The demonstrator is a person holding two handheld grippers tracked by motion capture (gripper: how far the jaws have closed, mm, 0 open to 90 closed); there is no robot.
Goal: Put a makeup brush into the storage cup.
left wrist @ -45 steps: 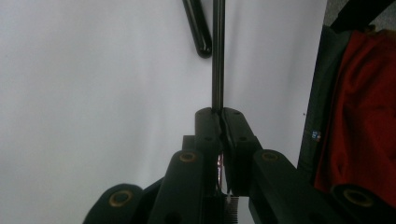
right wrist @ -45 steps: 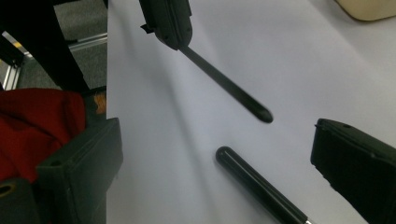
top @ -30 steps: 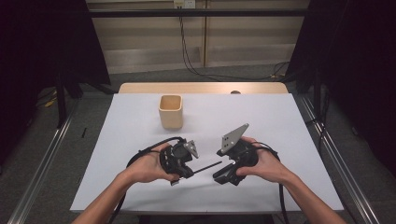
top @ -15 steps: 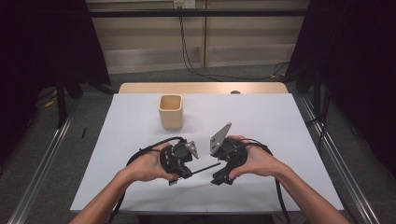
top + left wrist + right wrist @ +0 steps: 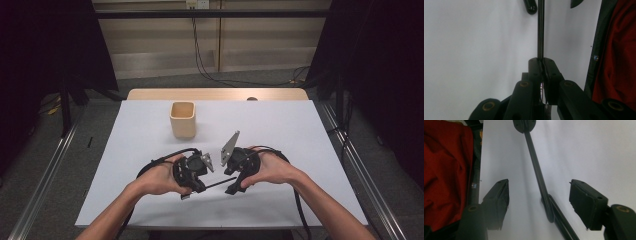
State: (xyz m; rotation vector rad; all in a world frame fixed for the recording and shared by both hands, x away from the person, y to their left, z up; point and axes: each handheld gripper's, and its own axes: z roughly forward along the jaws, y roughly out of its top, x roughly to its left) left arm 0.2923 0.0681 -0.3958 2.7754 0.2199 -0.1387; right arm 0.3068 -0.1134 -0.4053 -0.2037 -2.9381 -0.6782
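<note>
1. Black and thin, the rod (image 5: 219, 184) lies level between my two tools, low over the white desk (image 5: 300, 130), near its front edge.
2. My left tool (image 5: 540, 60) is pressed together on one end of the rod; in the left gripper view the rod (image 5: 540, 30) runs straight out from between the two black jaws.
3. In the high view my left hand (image 5: 159, 179) wraps that tool (image 5: 192, 186), with its cable looping out behind on the desk.
4. My right tool (image 5: 539, 195) stands spread, and its jaws have just been closing.
5. In the right gripper view the rod (image 5: 537, 172) runs slantwise through the gap between the jaws, apart from both pads; the left pad (image 5: 499, 197) and the right one each stand clear of it.
6. The rod's free end reaches past the pads toward the tool's body in that view, and its shadow lies beside it on the desk.
7. At the far end of that view the left tool's jaw tips clamp the rod.
8. In the high view my right hand (image 5: 267, 167) holds its tool (image 5: 235, 182) just beside the left one, the grey plate (image 5: 230, 147) on top tilted up.
9. A tan cup (image 5: 183, 119) stands upright farther back on the desk, well apart from both tools.
10. Red cloth (image 5: 444, 170) shows past the desk's edge in both gripper views.
</note>
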